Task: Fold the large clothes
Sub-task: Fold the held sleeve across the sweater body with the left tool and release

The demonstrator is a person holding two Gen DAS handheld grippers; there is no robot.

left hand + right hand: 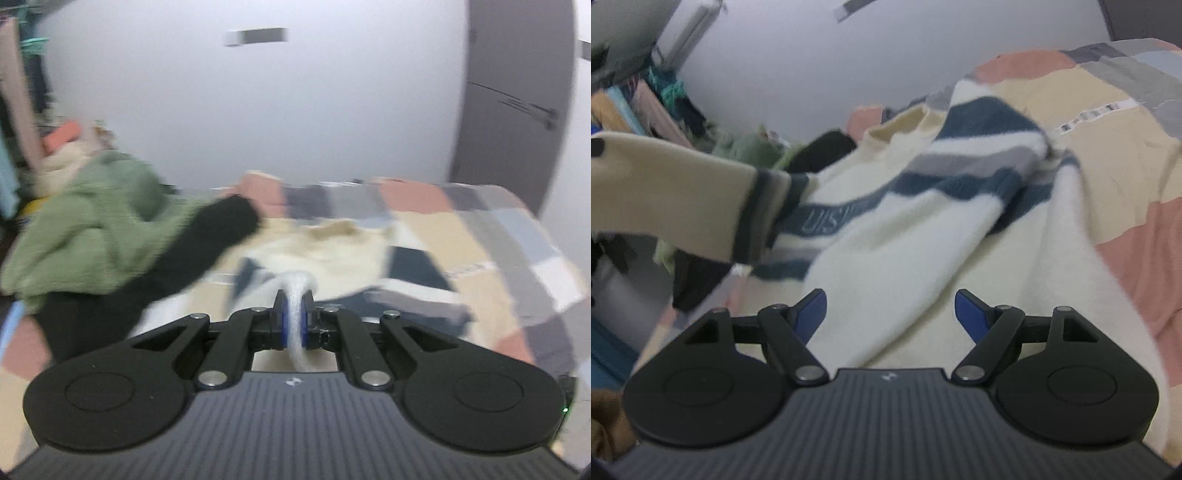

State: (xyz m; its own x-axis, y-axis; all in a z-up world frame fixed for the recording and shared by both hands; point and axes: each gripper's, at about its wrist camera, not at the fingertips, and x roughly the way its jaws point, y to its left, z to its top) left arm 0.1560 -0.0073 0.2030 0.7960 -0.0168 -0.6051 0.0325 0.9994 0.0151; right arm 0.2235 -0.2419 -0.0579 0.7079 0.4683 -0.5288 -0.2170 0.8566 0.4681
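Observation:
A cream sweater (886, 236) with navy and grey stripes lies spread on the patchwork bedspread (1108, 96). My left gripper (294, 317) is shut on a pinch of the sweater's white fabric (295, 291), which rises between the blue pads; the rest of the sweater (343, 251) lies beyond on the bedspread (480, 229). My right gripper (890, 310) hangs open just above the sweater's plain cream lower part, with nothing between its fingers. A person's cream sleeve (672, 195) with a dark cuff reaches in from the left over the sweater.
A green fleece garment (85, 225) and a black garment (177, 258) are piled at the bed's left side. A white wall (258, 110) stands behind the bed, a grey door (517, 96) at the right. Hanging clothes (653, 99) crowd the far left.

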